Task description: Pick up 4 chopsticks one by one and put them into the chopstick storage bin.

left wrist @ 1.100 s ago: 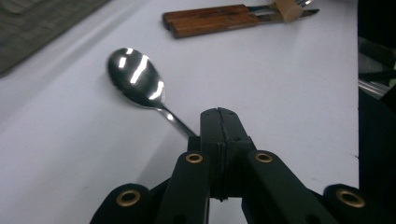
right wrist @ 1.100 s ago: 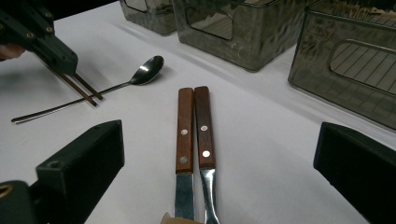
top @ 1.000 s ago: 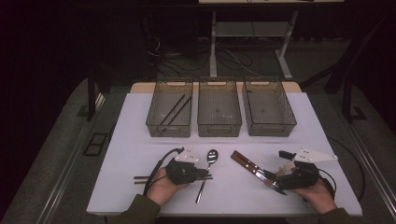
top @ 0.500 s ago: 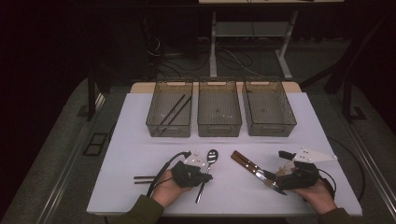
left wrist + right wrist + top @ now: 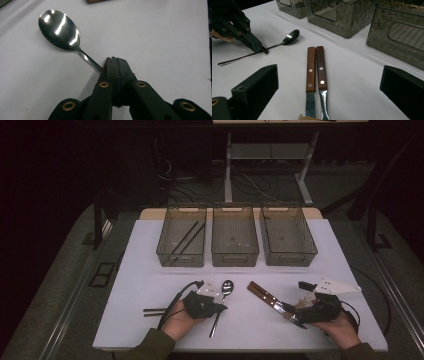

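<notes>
In the high view, two dark sticks point(image 5: 156, 311) lie on the white counter point(image 5: 140, 270) at the lower left, just beside the person's left hand. The left hand-held gripper point(image 5: 220, 307) is a little left of the lower centre of the frame. Its jaws are pressed together on the handle of the spoon point(image 5: 223, 297). In the left gripper view the spoon point(image 5: 61, 32) lies on the counter point(image 5: 162, 37) with its bowl at the upper left of the frame, facing up, and its thin handle runs down to the closed jaw tips near the centre.

In the upper middle of the high view three transparent bins stand in a row. The left bin point(image 5: 182, 241) holds two dark sticks; what the middle bin point(image 5: 234, 240) and the right bin point(image 5: 287, 239) hold I cannot tell.

Right of the spoon, two utensils with wooden handles point(image 5: 265, 296) lie side by side, touching. The right hand-held gripper point(image 5: 295, 312) is at the lower right of the frame. In the right gripper view its jaws stand wide apart, and the two wooden handles point(image 5: 316, 68) lie on the counter between them, not pressed.
</notes>
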